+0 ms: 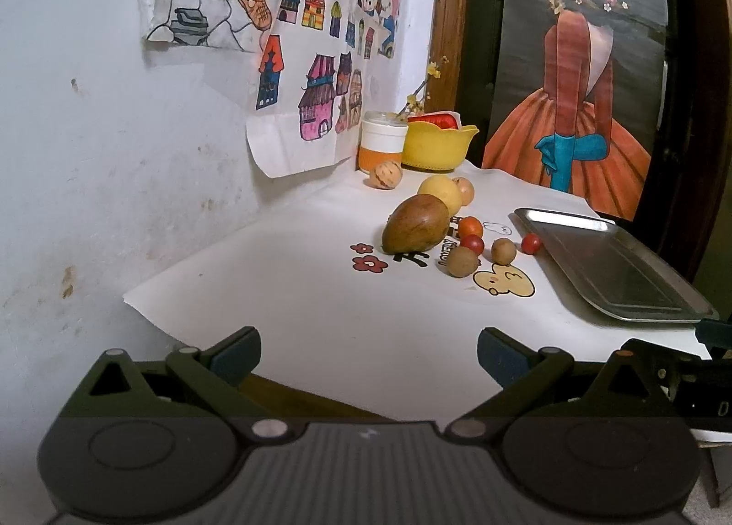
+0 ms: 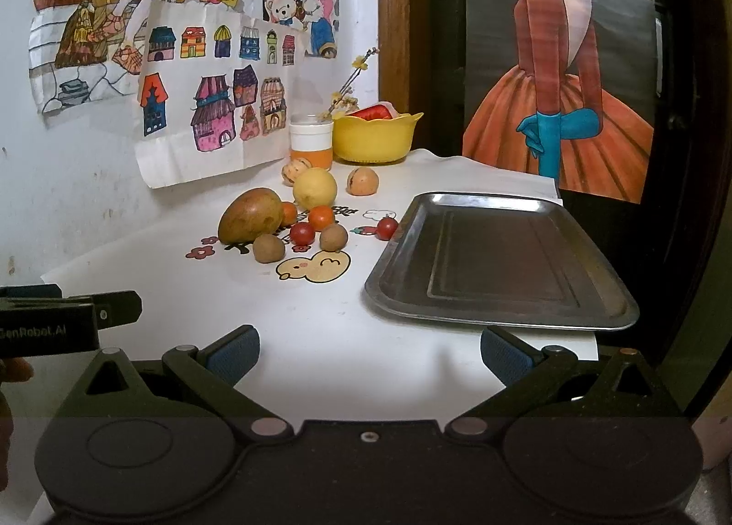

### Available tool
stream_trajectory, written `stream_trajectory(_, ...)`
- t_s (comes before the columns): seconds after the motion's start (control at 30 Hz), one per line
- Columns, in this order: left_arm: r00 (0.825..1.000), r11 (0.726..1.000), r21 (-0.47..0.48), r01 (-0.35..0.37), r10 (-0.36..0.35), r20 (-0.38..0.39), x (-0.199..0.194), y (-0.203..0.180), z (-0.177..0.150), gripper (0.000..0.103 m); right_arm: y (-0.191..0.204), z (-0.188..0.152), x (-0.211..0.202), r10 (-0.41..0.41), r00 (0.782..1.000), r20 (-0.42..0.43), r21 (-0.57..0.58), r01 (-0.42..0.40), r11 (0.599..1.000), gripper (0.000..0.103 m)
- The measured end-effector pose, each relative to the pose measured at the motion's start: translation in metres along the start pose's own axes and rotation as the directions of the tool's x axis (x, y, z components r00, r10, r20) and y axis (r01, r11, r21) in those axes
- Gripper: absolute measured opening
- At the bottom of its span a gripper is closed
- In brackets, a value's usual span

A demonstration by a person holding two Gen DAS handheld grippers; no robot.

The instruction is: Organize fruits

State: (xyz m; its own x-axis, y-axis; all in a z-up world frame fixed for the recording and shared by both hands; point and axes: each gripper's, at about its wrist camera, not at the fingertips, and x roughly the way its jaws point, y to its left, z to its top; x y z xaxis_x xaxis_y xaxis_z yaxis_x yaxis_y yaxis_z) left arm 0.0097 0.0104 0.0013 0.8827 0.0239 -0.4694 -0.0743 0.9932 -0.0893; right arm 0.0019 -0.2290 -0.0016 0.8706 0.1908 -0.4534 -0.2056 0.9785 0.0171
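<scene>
Loose fruit lies on the white table cover: a brown-green mango [image 1: 415, 224] [image 2: 250, 215], a yellow round fruit [image 1: 440, 193] [image 2: 314, 188], small red tomatoes [image 1: 472, 244] [image 2: 303, 233], brown round fruits [image 1: 462, 261] [image 2: 269, 248] and a walnut-like piece [image 1: 388, 174] [image 2: 362, 181]. An empty metal tray [image 1: 608, 264] [image 2: 498, 259] sits to their right. My left gripper [image 1: 368, 356] hangs open at the table's near edge, well short of the fruit. My right gripper [image 2: 369, 356] is open too, in front of the tray, nothing between its fingers.
A yellow bowl [image 1: 437, 143] [image 2: 375, 136] holding something red and a white-and-orange jar [image 1: 383, 145] [image 2: 311, 141] stand at the back corner. Drawings hang on the wall at left; a painted panel [image 1: 581, 81] leans behind the tray. The left gripper's body [image 2: 59, 319] shows at the right view's left edge.
</scene>
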Motion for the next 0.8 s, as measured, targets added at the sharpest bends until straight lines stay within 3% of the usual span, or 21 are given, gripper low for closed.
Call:
stream_trajectory(0.23,1.0,1.0,0.01,0.002,-0.002,-0.006,0.005,0.002,0.006,0.103,0.003,0.003,0.005,0.018,1.0,0.007,-0.028,-0.018,0.999,0.103)
stream_trajectory(0.43,1.0,1.0,0.021,0.015,-0.015,0.001,0.018,0.007,0.023,0.103,0.01,0.021,0.015,0.093,0.996,-0.002,-0.051,-0.093,0.994,0.103)
stream_trajectory(0.8,0.993,0.994,-0.017,0.104,-0.104,-0.046,0.062,0.016,0.065,0.103,0.019,0.06,0.055,0.165,0.984,-0.066,-0.079,-0.17,0.982,0.103)
